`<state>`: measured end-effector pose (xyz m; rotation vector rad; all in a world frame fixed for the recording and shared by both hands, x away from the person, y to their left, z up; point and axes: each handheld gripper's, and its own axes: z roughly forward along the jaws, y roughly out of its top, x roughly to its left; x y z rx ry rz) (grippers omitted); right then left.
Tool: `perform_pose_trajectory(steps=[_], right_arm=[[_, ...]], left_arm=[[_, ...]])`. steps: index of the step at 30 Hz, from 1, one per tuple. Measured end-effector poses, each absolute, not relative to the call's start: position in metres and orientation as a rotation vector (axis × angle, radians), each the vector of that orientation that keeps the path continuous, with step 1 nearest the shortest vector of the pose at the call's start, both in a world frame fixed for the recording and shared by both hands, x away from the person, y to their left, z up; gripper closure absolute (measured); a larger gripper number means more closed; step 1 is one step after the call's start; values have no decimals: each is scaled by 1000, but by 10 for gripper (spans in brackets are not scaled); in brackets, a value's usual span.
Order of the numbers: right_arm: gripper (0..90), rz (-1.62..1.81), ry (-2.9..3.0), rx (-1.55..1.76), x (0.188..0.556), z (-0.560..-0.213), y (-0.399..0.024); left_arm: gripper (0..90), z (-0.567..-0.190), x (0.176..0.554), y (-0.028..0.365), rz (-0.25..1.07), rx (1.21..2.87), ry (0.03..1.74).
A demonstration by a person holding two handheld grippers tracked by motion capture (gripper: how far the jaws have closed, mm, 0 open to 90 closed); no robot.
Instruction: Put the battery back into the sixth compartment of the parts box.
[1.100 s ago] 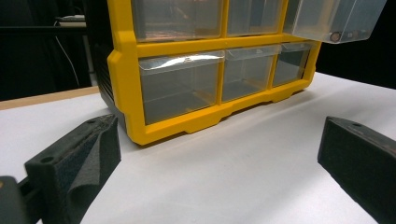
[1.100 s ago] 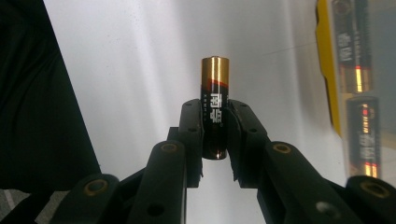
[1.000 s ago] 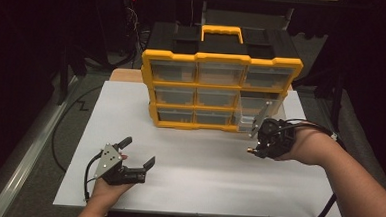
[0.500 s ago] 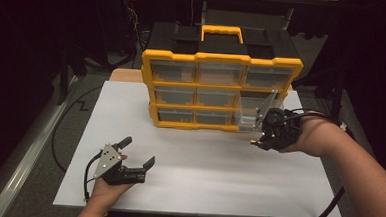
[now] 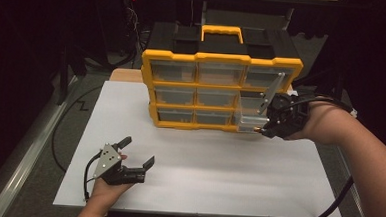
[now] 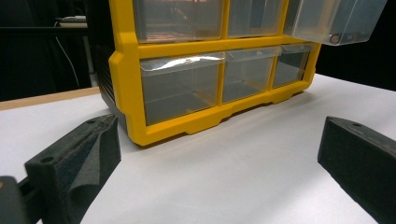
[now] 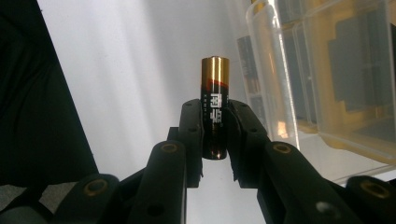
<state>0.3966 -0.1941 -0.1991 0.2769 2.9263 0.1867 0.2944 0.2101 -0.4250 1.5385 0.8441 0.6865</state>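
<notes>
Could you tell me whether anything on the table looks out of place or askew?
One clear drawer on the organizer's right side is pulled out, while the others sit flush. The right gripper beside it clamps a battery. Nothing looks spilled or damaged.

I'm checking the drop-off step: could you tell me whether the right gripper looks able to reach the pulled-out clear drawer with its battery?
Probably yes: the right gripper, shut on the battery, is right beside the pulled-out drawer with nothing between them.
</notes>
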Motion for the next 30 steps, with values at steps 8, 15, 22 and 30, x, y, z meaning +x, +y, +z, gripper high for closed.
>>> perform_pose_trajectory(steps=[8, 15, 22, 30], right_arm=[[788, 182, 2923, 283, 407, -193, -192], [788, 167, 2914, 283, 415, -190, -186], [787, 161, 2905, 284, 424, -188, -181], [787, 161, 2897, 304, 434, -190, -178]], left_arm=[[5, -425, 295, 210, 685, 1537, 846], [4, -425, 295, 211, 684, 1534, 847], [5, -425, 295, 211, 682, 1531, 847], [5, -425, 295, 211, 679, 1528, 846]])
